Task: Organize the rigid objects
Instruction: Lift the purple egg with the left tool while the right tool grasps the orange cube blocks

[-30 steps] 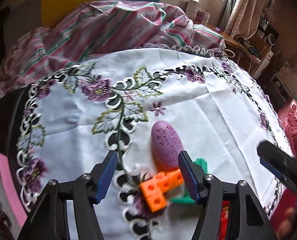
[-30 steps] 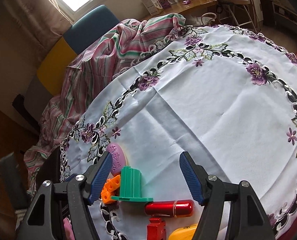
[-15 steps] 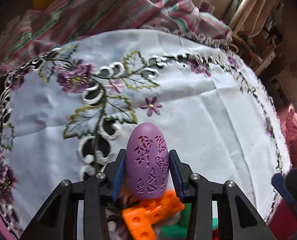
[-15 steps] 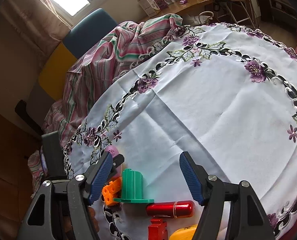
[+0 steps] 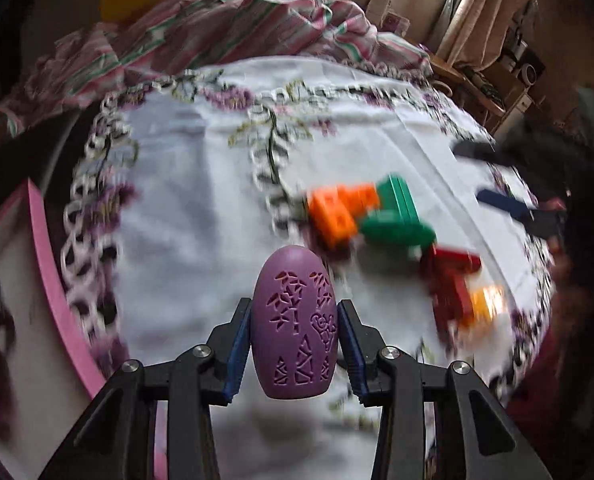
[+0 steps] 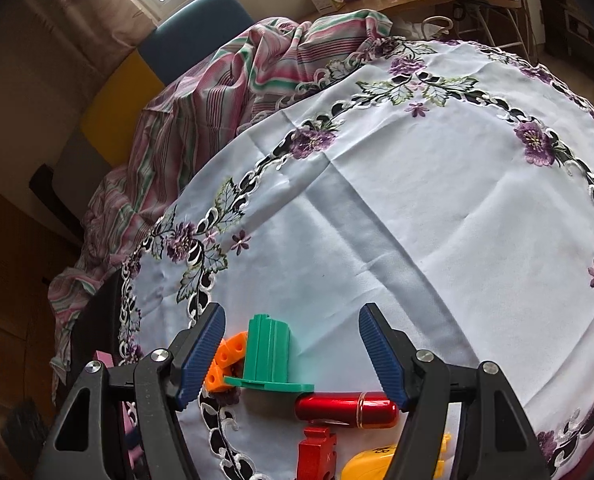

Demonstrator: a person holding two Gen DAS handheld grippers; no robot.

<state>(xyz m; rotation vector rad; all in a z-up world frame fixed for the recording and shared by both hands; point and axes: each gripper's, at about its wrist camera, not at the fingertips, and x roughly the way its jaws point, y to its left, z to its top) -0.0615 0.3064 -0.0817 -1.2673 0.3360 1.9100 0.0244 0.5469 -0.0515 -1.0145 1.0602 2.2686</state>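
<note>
Left fingers [image 5: 245, 350] clench the purple egg [image 5: 293, 324], lifted off the counter [image 6: 397, 208] (view blurred). Right fingers [image 6: 201, 350] gape around the green piece [image 6: 269, 354]; orange blocks [image 6: 227, 364] at its 9 o'clock.

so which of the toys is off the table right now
The purple egg, clamped between the left gripper fingers; the orange blocks, green piece and red pieces lie on the cloth.
</note>
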